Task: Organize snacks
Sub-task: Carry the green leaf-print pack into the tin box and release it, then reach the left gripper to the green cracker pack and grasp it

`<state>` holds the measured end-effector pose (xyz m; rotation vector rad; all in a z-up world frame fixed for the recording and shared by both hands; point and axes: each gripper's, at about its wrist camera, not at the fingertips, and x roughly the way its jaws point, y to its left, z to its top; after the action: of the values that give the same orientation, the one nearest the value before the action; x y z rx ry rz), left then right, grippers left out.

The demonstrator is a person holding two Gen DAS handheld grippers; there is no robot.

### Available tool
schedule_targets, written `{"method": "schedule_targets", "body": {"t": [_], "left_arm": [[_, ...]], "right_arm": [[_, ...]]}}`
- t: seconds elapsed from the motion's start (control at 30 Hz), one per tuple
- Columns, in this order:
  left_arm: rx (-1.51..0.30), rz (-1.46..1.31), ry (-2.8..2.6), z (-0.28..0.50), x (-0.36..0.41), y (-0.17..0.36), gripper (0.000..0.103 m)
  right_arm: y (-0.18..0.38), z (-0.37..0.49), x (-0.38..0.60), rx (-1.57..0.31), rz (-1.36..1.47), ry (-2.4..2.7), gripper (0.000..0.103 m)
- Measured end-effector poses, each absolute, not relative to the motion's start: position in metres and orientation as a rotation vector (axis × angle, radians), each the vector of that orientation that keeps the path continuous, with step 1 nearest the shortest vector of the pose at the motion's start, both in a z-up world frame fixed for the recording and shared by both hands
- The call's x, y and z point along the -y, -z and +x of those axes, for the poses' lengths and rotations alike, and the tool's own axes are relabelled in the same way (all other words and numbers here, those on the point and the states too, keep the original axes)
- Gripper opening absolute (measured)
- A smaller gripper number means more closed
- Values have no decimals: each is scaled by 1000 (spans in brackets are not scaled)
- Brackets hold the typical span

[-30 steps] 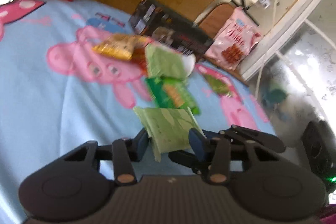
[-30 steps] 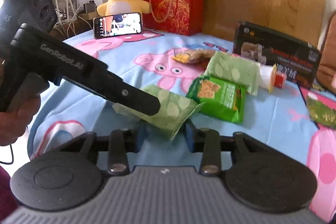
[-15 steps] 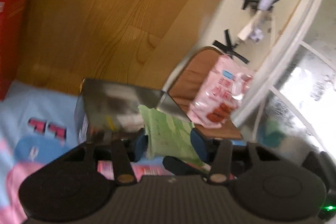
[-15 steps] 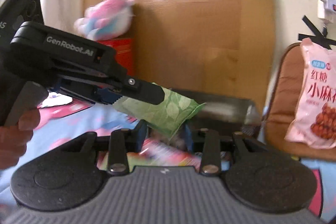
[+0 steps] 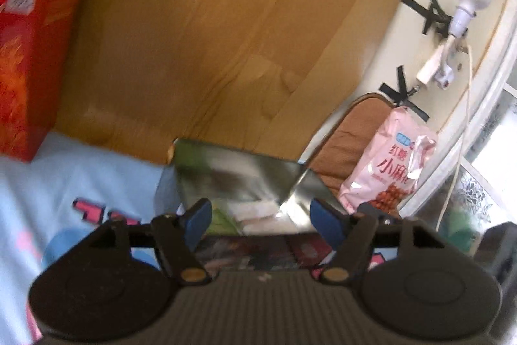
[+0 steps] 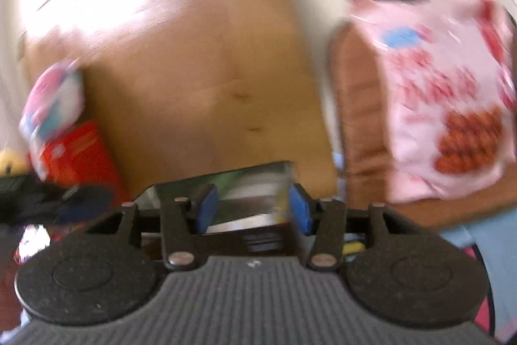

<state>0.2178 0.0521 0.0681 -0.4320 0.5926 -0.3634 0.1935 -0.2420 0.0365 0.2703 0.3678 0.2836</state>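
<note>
Half a second back both tongs were pinching the pale green snack packet over the box, and now the left tongs [image 5: 260, 217] and right tongs [image 6: 253, 210] are both spread wide with nothing in them. Green and white wrappers [image 5: 240, 217] show inside the open foil-lined box [image 5: 239, 173], dead ahead and just below both sets of tongs on the bed [image 5: 64, 180], so I'd guess the packet dropped in. Next pickup means turning away from this box, and neither hand looks nearer.
</note>
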Motion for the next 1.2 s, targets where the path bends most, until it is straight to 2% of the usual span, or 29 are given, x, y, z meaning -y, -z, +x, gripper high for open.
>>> {"method": "schedule_targets", "body": {"t": [0.13, 0.33, 0.47, 0.8, 1.0, 1.1, 1.2], "left_arm": [[-574, -407, 324, 208, -53, -66, 66], [-612, -309, 238, 218, -45, -57, 67], [-646, -316, 206, 222, -51, -49, 65], [-569, -181, 143, 151, -51, -63, 68], [-592, -172, 133, 107, -56, -46, 68], [-593, -185, 131, 89, -61, -37, 68], [-566, -187, 121, 67, -64, -25, 71]], "right_arm": [[-24, 205, 256, -448, 382, -285, 53], [-22, 196, 234, -468, 335, -307, 59], [-23, 189, 227, -465, 285, -321, 59], [-24, 111, 213, -410, 256, -329, 58], [-1, 71, 185, -491, 204, -402, 56], [8, 58, 176, -511, 180, -403, 50], [16, 50, 176, -532, 186, -405, 48]]}}
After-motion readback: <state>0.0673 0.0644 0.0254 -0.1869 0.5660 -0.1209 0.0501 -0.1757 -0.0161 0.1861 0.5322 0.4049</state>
